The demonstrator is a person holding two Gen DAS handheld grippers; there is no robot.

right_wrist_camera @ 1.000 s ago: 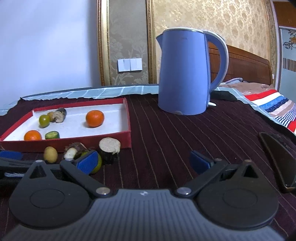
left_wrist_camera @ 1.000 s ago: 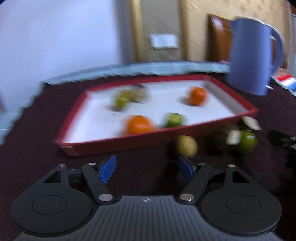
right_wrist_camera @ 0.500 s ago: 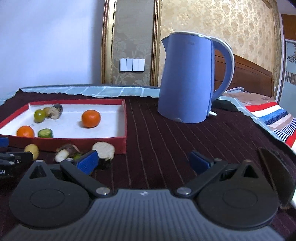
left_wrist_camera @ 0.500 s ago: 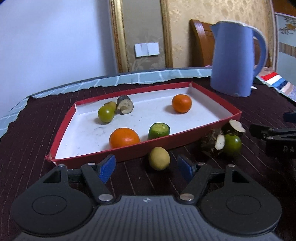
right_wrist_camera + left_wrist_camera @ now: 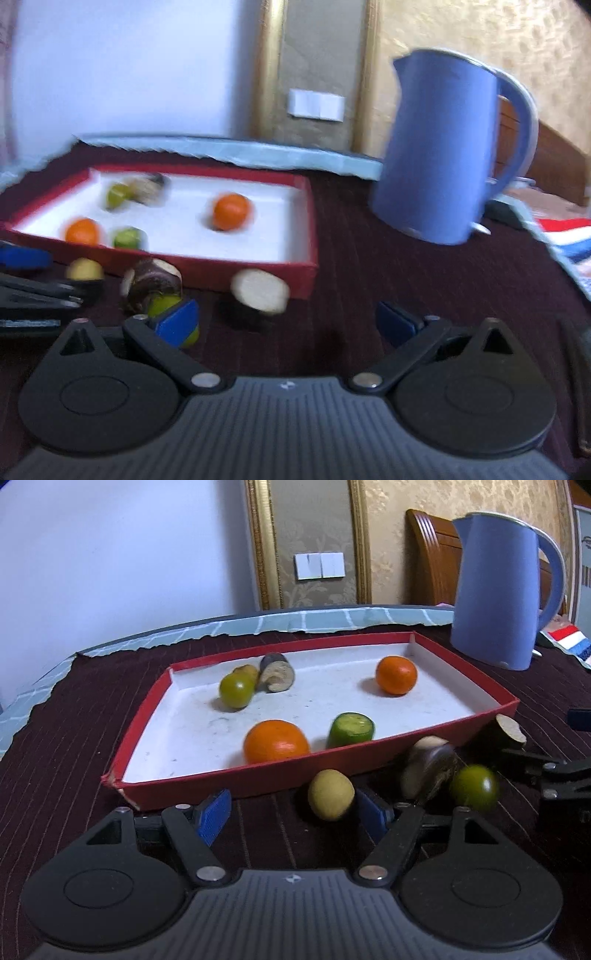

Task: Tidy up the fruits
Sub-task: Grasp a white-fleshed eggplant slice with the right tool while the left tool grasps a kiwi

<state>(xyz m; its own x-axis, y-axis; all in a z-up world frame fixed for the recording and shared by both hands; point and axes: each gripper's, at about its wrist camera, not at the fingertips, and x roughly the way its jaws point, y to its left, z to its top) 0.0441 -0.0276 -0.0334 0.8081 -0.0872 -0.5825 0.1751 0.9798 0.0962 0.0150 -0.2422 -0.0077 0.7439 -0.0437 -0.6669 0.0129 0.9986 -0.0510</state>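
Observation:
A red tray [image 5: 207,779] with a white floor holds two oranges [image 5: 276,740], a green fruit [image 5: 236,689], a cut cucumber piece [image 5: 351,729] and a dark cut piece [image 5: 276,672]. In front of it on the cloth lie a yellow fruit [image 5: 331,794], a brown cut piece [image 5: 424,764], a green fruit [image 5: 473,787] and a white-faced cut piece [image 5: 510,729]. My left gripper [image 5: 291,814] is open, the yellow fruit just beyond its right finger. My right gripper [image 5: 288,321] is open, near the white-faced piece [image 5: 260,291]; its view is blurred.
A blue kettle [image 5: 498,590] stands right of the tray, also in the right wrist view [image 5: 443,147]. The table has a dark striped cloth [image 5: 74,716]. A striped fabric [image 5: 569,638] lies at the far right. A wooden chair back [image 5: 428,554] is behind.
My left gripper has moved closer to the yellow fruit. My right gripper has swung left and forward toward the loose pieces in front of the tray.

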